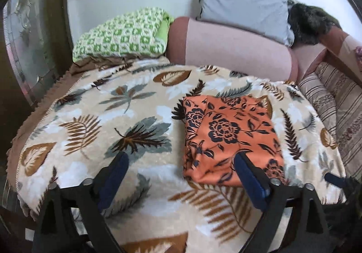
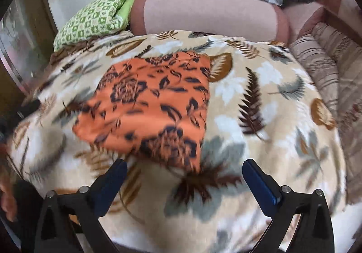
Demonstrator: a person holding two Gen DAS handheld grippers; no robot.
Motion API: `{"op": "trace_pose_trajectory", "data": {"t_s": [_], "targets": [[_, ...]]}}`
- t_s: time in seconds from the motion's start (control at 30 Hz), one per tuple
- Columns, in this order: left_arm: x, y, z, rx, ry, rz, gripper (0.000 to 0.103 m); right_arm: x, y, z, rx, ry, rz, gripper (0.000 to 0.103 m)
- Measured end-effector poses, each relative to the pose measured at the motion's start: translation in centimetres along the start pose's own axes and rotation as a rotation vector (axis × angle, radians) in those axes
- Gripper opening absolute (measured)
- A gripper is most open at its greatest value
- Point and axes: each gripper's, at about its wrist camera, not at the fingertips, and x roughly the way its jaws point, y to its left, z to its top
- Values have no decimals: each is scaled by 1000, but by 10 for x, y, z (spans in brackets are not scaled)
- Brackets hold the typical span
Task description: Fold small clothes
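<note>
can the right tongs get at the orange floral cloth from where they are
Probably yes: the right tongs are open, the folded orange floral cloth lies just ahead on the leaf-print blanket, and nothing sits between them.

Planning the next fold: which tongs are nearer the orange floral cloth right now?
Left. The left tongs stand open at the orange floral cloth's near edge, one finger overlapping it. The right tongs are open too, just short of that edge.

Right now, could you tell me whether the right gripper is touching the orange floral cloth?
Apart. In the right wrist view the right gripper has its jaws spread wide and empty, and leaf-print blanket shows between both jaw tips and the near edge of the orange floral cloth.
</note>
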Motion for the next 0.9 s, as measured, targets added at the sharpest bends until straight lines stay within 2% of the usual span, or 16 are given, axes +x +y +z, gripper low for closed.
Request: {"op": "trace_pose_trajectory", "data": {"t_s": [0.23,0.37,0.47,0.7,0.9], "targets": [[-47,-5,-13,13,-46,-7,97,-44,15,-26,-22,-67,-84,103],[-62,-12,-18,51,-77,26,97,-53,18,-33,-15,-77,-87,103],[-69,-14,-19,70,-66,29,98,-64,17,-35,-6,-98,-92,103],[-81,-8,-21,36,-19,6,98,-80,13,-31,17,-136,-107,103],[-88,-6,-19,23,-26,0,98,-88,16,-26,16,-164,-92,103]]}}
